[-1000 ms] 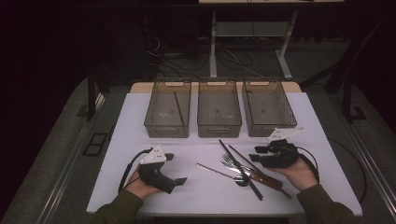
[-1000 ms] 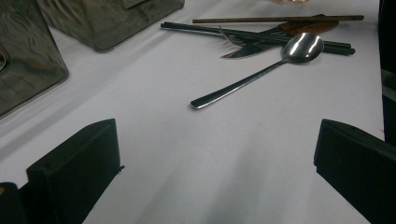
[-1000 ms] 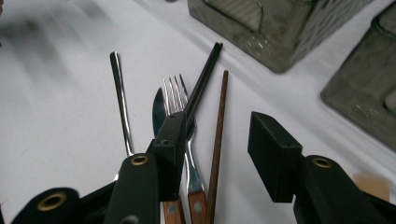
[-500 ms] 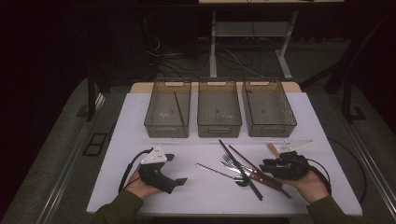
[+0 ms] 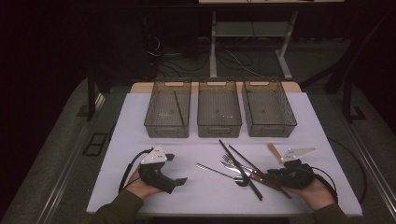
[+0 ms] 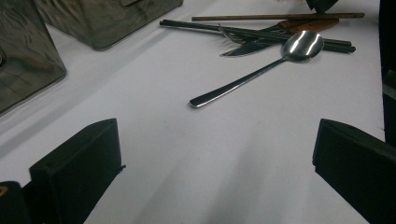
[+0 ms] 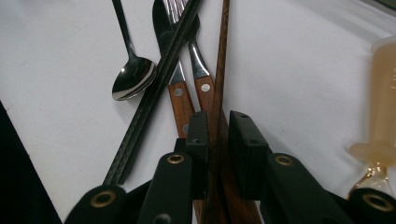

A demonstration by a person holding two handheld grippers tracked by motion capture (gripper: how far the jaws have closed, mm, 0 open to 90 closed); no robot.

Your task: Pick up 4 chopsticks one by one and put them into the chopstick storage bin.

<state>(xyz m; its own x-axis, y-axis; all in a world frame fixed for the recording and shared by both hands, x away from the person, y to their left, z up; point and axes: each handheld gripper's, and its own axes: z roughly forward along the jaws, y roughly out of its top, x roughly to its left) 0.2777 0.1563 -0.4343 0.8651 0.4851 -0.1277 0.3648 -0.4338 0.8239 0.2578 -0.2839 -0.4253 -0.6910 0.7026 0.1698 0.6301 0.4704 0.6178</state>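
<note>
The wooden chopstick (image 5: pixel 254 163) is what I am working on, and from the high view it lies in the cutlery pile on the white table (image 5: pixel 140 116), just in front of the middle bin (image 5: pixel 219 109). My right gripper (image 5: pixel 275 176) sits at the near end of that pile, off to the right of the middle bin and close to the table's front edge, with little room left behind it. My left gripper (image 5: pixel 180 181) rests well to the left of the pile, in front of the left bin (image 5: pixel 168 108), with bare table all around it. The right bin (image 5: pixel 268 108) stands beside the middle bin, and a syringe (image 5: pixel 274 151) lies in front of it.

In the left gripper view, the jaws stand wide apart with nothing between them. A broad open stretch of table runs ahead to the spoon (image 6: pixel 261 70), which lies nearer to me than the rest of the pile.

In the right gripper view, the jaws have just been closing and are now drawn in narrow around the wooden chopstick (image 7: pixel 219 70), which runs straight up between the pads (image 7: pixel 198 140); I cannot tell whether they press on it yet. A black chopstick (image 7: pixel 154 93) crosses the knife (image 7: pixel 163 37) and the fork (image 7: pixel 196 60) just left of it
</note>
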